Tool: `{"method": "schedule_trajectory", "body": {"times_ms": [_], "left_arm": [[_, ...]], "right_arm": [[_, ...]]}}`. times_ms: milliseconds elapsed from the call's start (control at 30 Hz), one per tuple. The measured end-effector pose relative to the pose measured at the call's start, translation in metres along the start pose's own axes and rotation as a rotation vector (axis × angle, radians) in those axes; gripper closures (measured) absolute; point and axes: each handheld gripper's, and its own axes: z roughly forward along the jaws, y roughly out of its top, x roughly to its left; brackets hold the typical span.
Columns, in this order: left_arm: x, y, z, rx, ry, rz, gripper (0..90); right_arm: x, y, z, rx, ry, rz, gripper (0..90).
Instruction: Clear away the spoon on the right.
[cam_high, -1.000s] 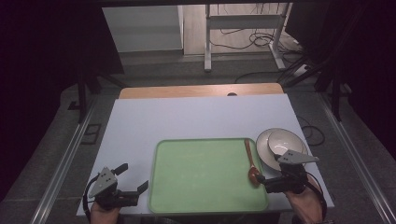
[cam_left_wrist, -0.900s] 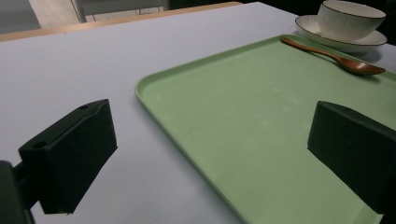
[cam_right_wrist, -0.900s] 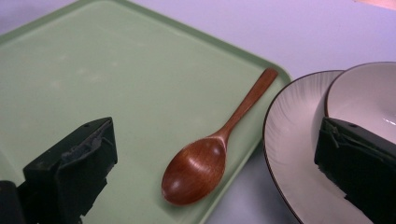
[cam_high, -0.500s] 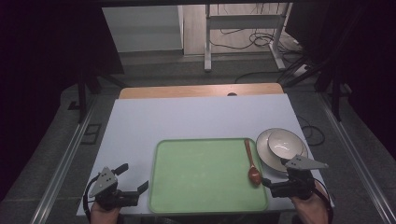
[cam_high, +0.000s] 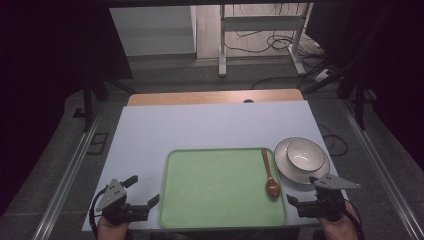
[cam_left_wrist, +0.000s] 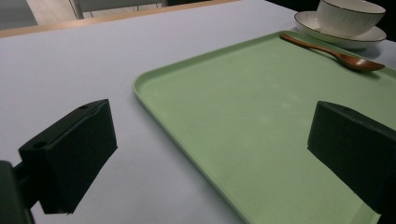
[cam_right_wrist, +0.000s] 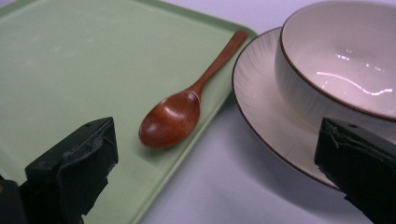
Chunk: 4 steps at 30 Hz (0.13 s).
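Observation:
A green tray (cam_high: 220, 187) lies on the white table near the front edge. A brown wooden spoon (cam_high: 270, 175) rests along the tray's right side, its bowl end toward me. Just right of the tray a white bowl (cam_high: 303, 154) stands on a white plate (cam_high: 285, 167). My left gripper (cam_high: 141, 191) is open at the tray's left front corner, holding nothing. My right gripper (cam_high: 300, 192) is open at the tray's right front corner, a short way back from the spoon (cam_right_wrist: 187, 107) and the bowl (cam_right_wrist: 345, 70). In the left gripper view the tray (cam_left_wrist: 261, 116) runs between the jaws.
The white table top (cam_high: 210, 127) ends in a wooden strip (cam_high: 215, 97) at the far edge. Beyond it are a metal stand (cam_high: 222, 50) and cables on the floor. Metal rails (cam_high: 65, 175) run along both sides.
My right gripper has drawn back from the spoon toward the front edge and slightly right. The left gripper, tray, spoon and bowl have stayed put.

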Motion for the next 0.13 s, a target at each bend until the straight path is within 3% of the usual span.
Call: {"method": "schedule_trajectory", "body": {"times_ms": [133], "left_arm": [[-0.0001,0.0003,0.0004,0.001,0.001,0.001,1.0]], "right_arm": [[-0.0024,-0.0026,0.0015,0.008,-0.010,0.008,0.0]]}}
